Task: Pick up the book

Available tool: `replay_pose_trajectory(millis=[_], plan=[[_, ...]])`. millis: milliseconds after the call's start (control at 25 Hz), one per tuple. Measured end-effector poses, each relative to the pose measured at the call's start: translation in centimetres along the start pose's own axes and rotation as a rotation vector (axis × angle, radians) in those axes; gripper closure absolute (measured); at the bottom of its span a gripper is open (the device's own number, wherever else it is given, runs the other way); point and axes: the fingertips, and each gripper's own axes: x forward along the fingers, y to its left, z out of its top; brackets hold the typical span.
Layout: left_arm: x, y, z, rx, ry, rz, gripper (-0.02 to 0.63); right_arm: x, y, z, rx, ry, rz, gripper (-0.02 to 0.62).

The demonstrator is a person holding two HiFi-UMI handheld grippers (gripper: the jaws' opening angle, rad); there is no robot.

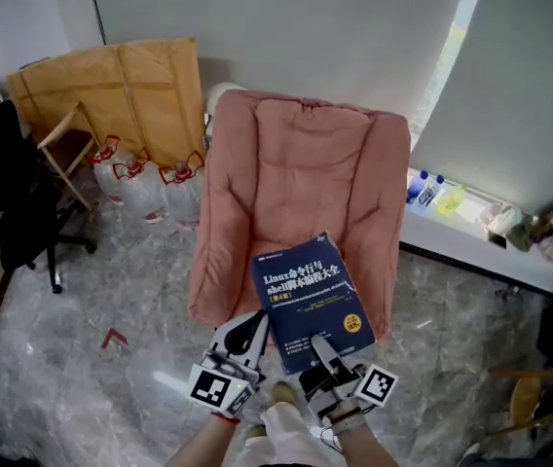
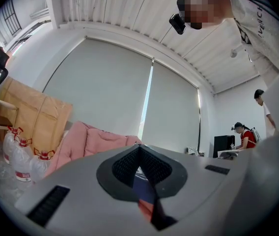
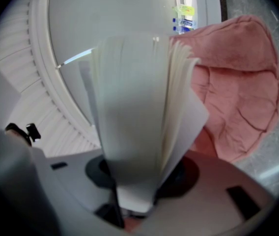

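Left gripper [image 1: 253, 329] and right gripper [image 1: 321, 346], both level, clamp the book [image 1: 306, 295].

The book [image 1: 308, 300] is hanging at the cushioned chair's [image 1: 296, 173] front edge; water jugs [image 1: 145, 188] are standing left of the chair, bottles [image 1: 426, 189] lining the ledge [image 1: 471, 232] right of it.

Soft daylight enters through a bright gap [image 1: 455, 47] between the blinds [image 1: 286, 27], upper right of the head view, and I see pale glare on the floor [image 1: 92, 358] at lower left. Both gripper views bend strongly, with dark corners. In the right one the near book [image 3: 129, 112] is blurred.
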Motion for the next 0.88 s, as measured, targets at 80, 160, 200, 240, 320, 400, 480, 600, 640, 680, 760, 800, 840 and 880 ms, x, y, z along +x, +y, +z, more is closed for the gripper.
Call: replay_pose_trajectory(millis=[80,160,200,240,320,400,480,600,640,680,760,800,840,880], plan=[[0.1,-0.2,0.3,0.003,-0.001,-0.003,0.594,0.0,0.3,0.0,-0.002,0.005,0.001,0.419],[0.0,-0.5,0.4,0.004,0.001,-0.005,0.594,0.0,0.7,0.0,-0.002,0.009,0.004,0.419],[0.0,-0.6,0.4,0.004,0.002,-0.006,0.592,0.0,0.9,0.0,-0.003,0.01,0.005,0.419],[-0.1,-0.8,0.5,0.003,0.004,-0.006,0.594,-0.1,1.0,0.0,-0.004,0.011,0.005,0.419],[-0.3,-1.0,0.5,0.002,0.005,-0.008,0.592,-0.2,1.4,0.0,-0.005,0.014,0.007,0.419],[-0.4,-1.3,0.7,0.001,0.009,-0.01,0.594,-0.3,1.7,-0.1,-0.004,0.014,0.007,0.419],[-0.5,-1.4,1.0,0.0,0.012,-0.013,0.592,-0.3,2.1,-0.2,-0.005,0.015,0.01,0.419],[-0.6,-1.5,1.3,0.0,0.01,-0.013,0.594,-0.4,2.4,-0.3,-0.007,0.017,0.009,0.419],[-0.6,-1.6,1.5,0.0,0.008,-0.015,0.592,-0.5,2.4,-0.3,-0.007,0.016,0.006,0.419],[-0.6,-1.7,1.6,0.002,0.007,-0.019,0.592,-0.5,2.5,-0.3,-0.006,0.015,0.004,0.419],[-0.7,-1.9,1.8,0.004,0.006,-0.027,0.592,-0.6,2.7,-0.4,-0.007,0.013,0.004,0.419],[-0.8,-2.1,1.9,0.004,0.006,-0.029,0.592,-0.7,2.9,-0.5,-0.008,0.012,0.006,0.419],[-0.9,-2.2,2.0,0.003,0.005,-0.031,0.592,-0.8,3.0,-0.5,-0.01,0.012,0.009,0.419],[-0.9,-2.3,2.0,0.002,0.005,-0.033,0.594,-0.9,3.1,-0.5,-0.011,0.012,0.011,0.419]])
